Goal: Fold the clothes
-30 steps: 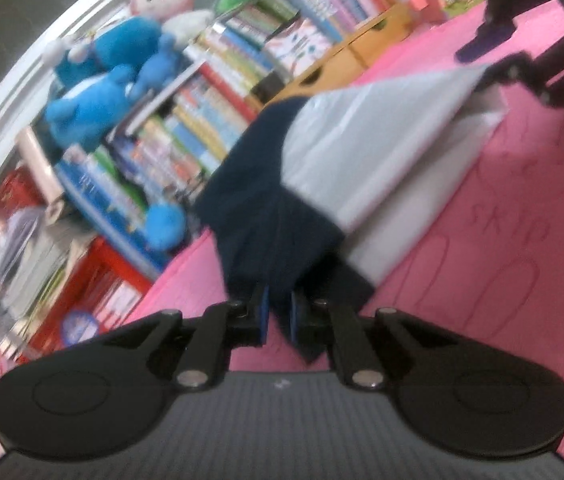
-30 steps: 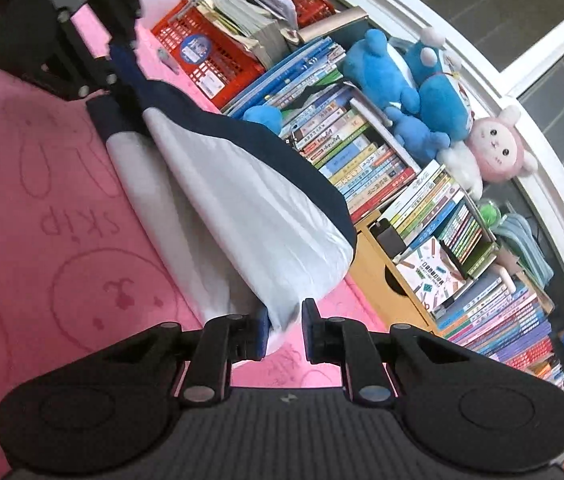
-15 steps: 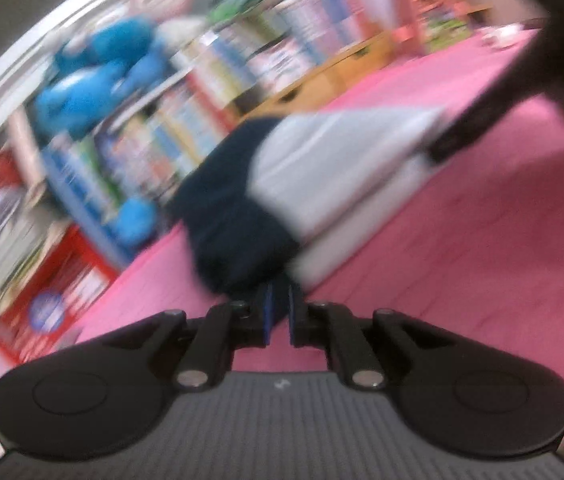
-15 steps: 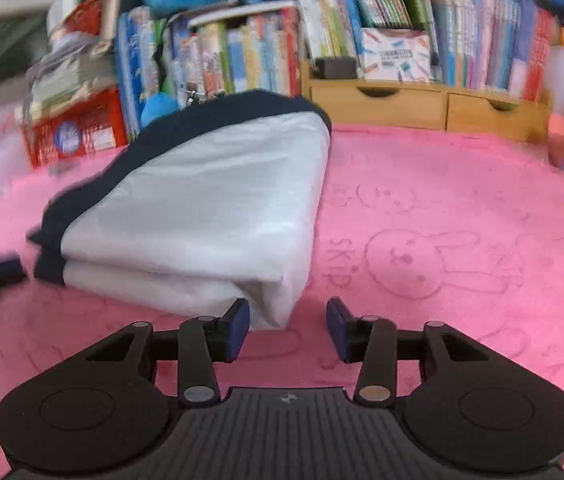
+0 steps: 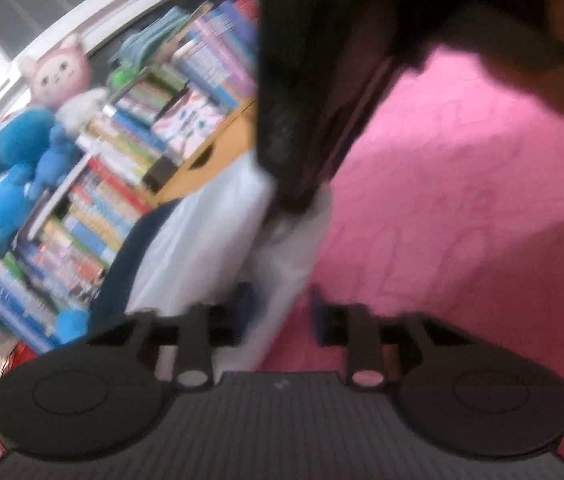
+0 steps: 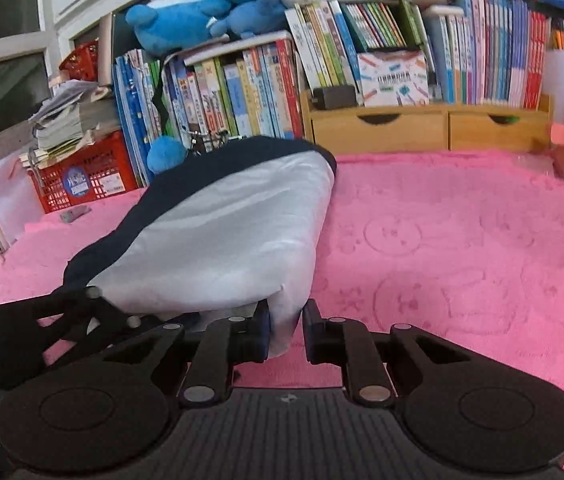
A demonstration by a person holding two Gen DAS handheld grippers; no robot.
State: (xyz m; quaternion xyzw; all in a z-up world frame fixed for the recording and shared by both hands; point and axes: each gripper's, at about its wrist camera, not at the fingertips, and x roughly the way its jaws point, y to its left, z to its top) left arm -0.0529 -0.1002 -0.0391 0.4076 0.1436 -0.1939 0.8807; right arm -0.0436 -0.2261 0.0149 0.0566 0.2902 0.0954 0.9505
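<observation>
Garment: a folded white and navy piece of clothing point(image 6: 225, 236) lies on the pink blanket point(image 6: 462, 248), its navy band along the side toward the bookshelf, its white panel facing up and toward the cameras; the far end sits close to the blanket's back edge.
Garment fold: in the right wrist view the upper layer bulges upward, with a lower white layer showing beneath it at the near corner.
Right gripper: the right gripper point(image 6: 286, 330) sits low at the garment's near corner; its jaws stand slightly apart with a tongue of white cloth hanging between them. The cloth touches the left finger; a thin gap shows by the other, so the jaws are not pressed onto it.
Left gripper: the left gripper point(image 5: 279, 314) has its jaws spread wide, the white edge of the garment point(image 5: 217, 248) running up between them; the view is blurred, and no pinch shows.
Gripper spacing: in the right wrist view the left gripper's black linkage point(image 6: 61, 316) lies just beside the right one, against the garment's near navy end.
Backdrop: a row of books point(image 6: 241, 92) stands along the blanket's back edge, with blue plush toys point(image 6: 185, 20) on top, wooden drawers point(image 6: 426, 128) to the right and a red crate point(image 6: 85, 176) at the back left corner.
</observation>
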